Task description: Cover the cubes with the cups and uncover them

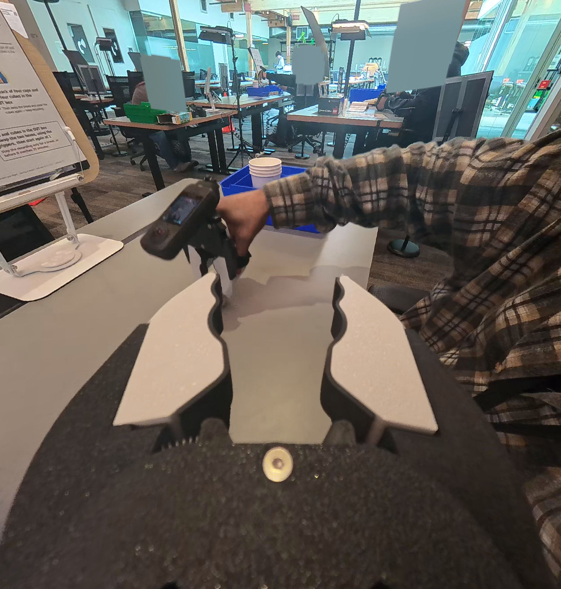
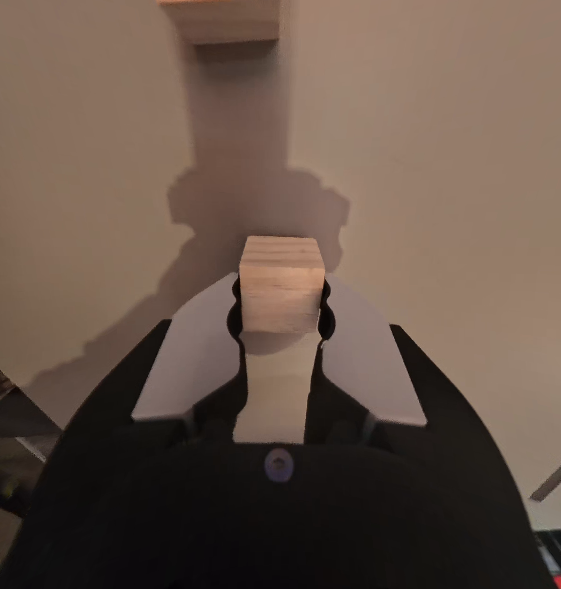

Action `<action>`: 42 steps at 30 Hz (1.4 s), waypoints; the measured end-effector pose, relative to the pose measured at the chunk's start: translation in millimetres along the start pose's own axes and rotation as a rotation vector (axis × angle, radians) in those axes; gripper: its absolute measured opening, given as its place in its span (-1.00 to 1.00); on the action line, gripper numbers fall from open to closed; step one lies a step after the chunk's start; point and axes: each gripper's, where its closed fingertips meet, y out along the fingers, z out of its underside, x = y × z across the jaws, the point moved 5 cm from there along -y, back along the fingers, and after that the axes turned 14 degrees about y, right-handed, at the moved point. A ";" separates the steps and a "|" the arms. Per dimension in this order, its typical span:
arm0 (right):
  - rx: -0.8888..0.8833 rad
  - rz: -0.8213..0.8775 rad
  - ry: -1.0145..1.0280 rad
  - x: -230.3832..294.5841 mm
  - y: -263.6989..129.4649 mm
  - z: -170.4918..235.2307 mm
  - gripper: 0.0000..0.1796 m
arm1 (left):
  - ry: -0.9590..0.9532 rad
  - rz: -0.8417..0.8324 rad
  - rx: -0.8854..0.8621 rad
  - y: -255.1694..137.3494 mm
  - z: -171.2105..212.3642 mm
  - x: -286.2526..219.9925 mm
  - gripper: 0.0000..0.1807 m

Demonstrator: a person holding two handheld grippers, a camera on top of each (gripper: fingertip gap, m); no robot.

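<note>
In the right wrist view my right gripper (image 2: 280, 288) is shut on a light wooden cube (image 2: 279, 255), low over the grey table (image 2: 81, 159). A second wooden cube (image 2: 222, 19) lies on the table farther ahead, cut off by the top edge. In the left wrist view my left gripper (image 1: 277, 287) is open and empty above the table. The right gripper (image 1: 226, 291) shows there too, held by a hand and pointing down at the table just beyond my left finger. A stack of white cups (image 1: 265, 170) stands in a blue box (image 1: 237, 181) at the far table edge.
A white stand with a printed sheet (image 1: 34, 127) is on the table's left side. A plaid-sleeved arm (image 1: 400, 197) reaches across from the right. Office desks and chairs lie beyond the table. The table's far edge (image 1: 371, 255) is close behind the right gripper.
</note>
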 end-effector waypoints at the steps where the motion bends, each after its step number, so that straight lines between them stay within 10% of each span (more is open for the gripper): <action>1: -0.019 0.017 0.030 -4.2 -12.2 2.9 -0.50 | -0.001 -0.001 -0.002 -0.1 0.1 0.4 -0.27; 11: -0.062 0.224 0.776 -75.3 -162.5 178.7 -0.50 | -0.024 0.056 0.016 15.6 7.3 -5.3 -0.28; 20: -0.018 0.156 1.231 -87.5 -111.7 345.8 -0.50 | -0.019 0.095 0.048 32.8 10.1 -14.6 -0.29; 42: -0.024 0.087 1.339 -113.5 -1.8 369.7 -0.50 | -0.020 0.119 0.070 41.7 14.8 -19.1 -0.30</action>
